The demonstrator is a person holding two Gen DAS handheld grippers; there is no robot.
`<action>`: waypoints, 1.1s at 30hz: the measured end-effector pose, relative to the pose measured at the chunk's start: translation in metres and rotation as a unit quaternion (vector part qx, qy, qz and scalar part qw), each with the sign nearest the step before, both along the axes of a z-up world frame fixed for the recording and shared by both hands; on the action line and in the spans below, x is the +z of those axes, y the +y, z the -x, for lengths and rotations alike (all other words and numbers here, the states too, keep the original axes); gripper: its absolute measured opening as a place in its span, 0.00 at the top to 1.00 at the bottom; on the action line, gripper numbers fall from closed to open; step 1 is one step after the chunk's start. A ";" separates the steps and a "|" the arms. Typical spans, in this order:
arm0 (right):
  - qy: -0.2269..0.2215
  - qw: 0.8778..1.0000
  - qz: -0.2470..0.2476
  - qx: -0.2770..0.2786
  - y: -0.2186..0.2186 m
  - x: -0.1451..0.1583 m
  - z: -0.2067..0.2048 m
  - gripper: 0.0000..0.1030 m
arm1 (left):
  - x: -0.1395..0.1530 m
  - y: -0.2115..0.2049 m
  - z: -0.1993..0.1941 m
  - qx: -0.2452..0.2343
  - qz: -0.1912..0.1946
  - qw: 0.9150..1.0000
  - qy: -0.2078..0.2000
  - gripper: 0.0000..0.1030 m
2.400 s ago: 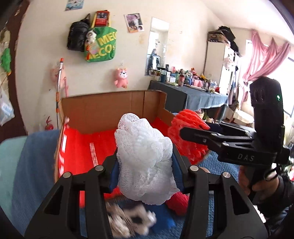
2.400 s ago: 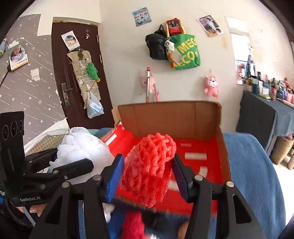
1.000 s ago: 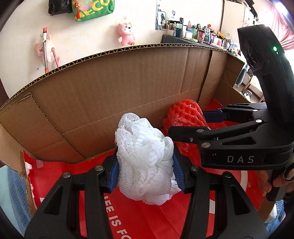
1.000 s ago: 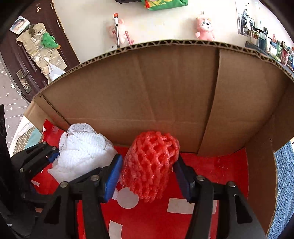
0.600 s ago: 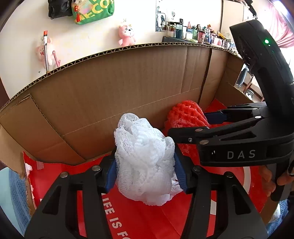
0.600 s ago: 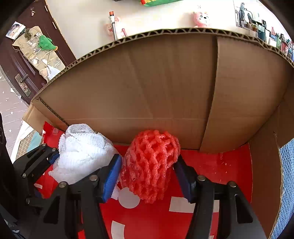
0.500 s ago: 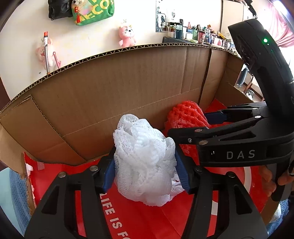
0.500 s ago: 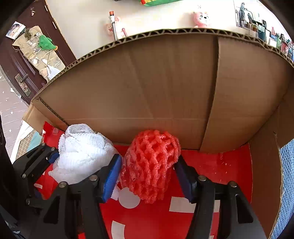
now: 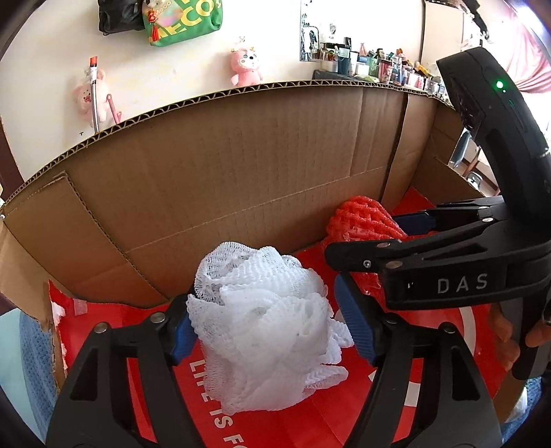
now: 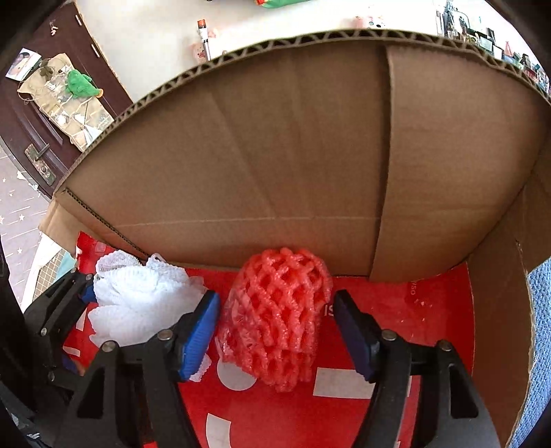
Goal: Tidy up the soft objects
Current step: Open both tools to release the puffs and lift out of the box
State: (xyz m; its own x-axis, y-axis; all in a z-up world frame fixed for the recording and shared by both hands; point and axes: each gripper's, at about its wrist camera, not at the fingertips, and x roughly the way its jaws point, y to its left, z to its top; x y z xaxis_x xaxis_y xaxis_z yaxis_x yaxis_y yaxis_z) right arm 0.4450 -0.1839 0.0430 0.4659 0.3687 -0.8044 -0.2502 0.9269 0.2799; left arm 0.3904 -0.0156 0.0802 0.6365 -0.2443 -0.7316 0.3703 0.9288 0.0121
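A cardboard box [image 9: 241, 165] with a red printed floor held both soft things side by side near its far wall: a white mesh bath puff [image 9: 265, 320] on the left and a red foam net sleeve [image 10: 275, 317] on the right, each resting on the red floor. The left gripper [image 9: 272, 327] stood spread apart around the puff, its blue pads flanking the mesh with a gap showing on the right side, so the puff lay released. The right gripper [image 10: 275, 331] was likewise parted, both pads clear of the red sleeve that sat between them. In the left wrist view the right gripper's black body crossed in front of the red sleeve and hid its lower half. Beyond the box wall a pink plush toy [image 9: 246, 70] and a green tote bag [image 9: 182, 20] hung on the pale wall, and a cluttered dresser [image 9: 378, 70] stood further right.
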 end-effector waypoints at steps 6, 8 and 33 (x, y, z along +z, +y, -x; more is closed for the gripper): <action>-0.001 1.000 -0.005 -0.003 -0.005 0.003 -0.001 0.29 | 0.001 0.001 0.000 0.003 0.003 1.000 -0.005 0.28; -0.002 1.000 -0.006 -0.004 -0.006 0.005 -0.001 0.27 | 0.002 0.002 0.001 0.008 0.004 1.000 -0.005 0.26; -0.172 0.985 -0.022 -0.003 -0.031 0.123 0.131 0.00 | 0.094 0.037 0.122 0.059 0.088 0.986 -0.127 0.06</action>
State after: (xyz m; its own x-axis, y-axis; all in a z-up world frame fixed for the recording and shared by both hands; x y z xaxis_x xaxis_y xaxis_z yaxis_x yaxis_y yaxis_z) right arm 0.3141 -0.2147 0.1661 0.7107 0.3954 -0.5818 -0.3313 0.9178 0.2190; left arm 0.2687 0.0218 0.1742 0.8253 -0.2656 -0.4983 0.2644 0.9615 -0.0745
